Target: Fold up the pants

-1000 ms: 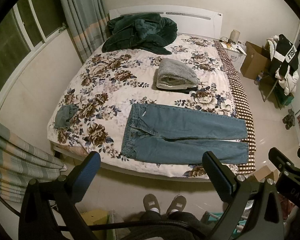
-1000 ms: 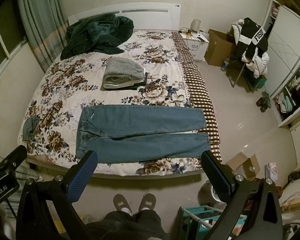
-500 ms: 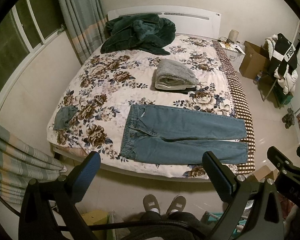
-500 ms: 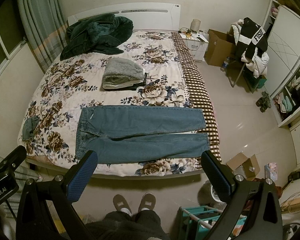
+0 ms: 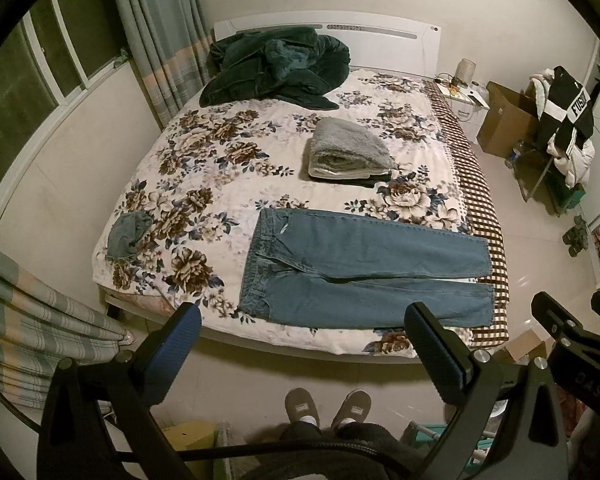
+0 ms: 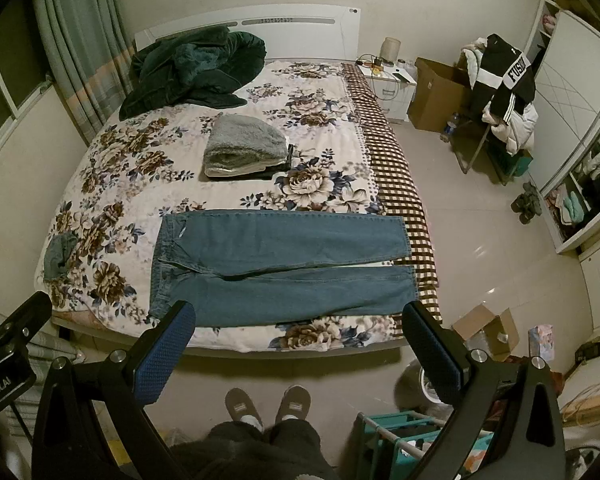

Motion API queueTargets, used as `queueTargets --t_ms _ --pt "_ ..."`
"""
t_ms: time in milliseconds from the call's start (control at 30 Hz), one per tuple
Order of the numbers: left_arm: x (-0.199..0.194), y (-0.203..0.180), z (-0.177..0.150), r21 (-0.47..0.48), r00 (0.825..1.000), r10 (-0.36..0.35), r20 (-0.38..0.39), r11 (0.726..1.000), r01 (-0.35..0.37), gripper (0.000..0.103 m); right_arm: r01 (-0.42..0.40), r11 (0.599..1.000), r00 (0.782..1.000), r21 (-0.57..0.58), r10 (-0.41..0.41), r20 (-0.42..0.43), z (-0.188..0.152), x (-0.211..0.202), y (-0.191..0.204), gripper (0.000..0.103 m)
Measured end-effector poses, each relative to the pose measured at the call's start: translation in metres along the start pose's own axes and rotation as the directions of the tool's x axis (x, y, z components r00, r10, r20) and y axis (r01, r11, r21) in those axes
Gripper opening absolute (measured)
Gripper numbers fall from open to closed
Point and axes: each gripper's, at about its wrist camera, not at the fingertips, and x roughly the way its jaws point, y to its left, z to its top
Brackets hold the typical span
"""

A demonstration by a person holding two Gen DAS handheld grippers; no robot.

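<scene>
Bed (image 5: 204, 184): jeans (image 5: 364, 276), grey blanket (image 5: 348, 152), green coat (image 5: 276, 68), small cloth (image 5: 128, 234).

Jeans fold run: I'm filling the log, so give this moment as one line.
stage: pre-grasp | jeans: flat, unfolded on bed | left tool: open, empty | right tool: open, empty

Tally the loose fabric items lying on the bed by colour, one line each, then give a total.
Blue denim: 1, the jeans laid flat near the bed's foot edge
Dark green: 1, the crumpled blanket by the headboard
Grey: 1, the folded fleece mid-bed
Grey-blue: 1, the small bundle at the left edge
Total: 4
</scene>
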Motion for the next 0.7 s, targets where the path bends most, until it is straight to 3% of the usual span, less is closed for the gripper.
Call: queueTargets --t_ms 700 --pt "-0.0006 -0.0002 -0.0001 0.001 1.000 0.000 0.002 1.000 0.000 0.103 -0.003 1.000 1.000 -0.002 0.003 0.001 0.0006 -0.0011 -0.0018 0.103"
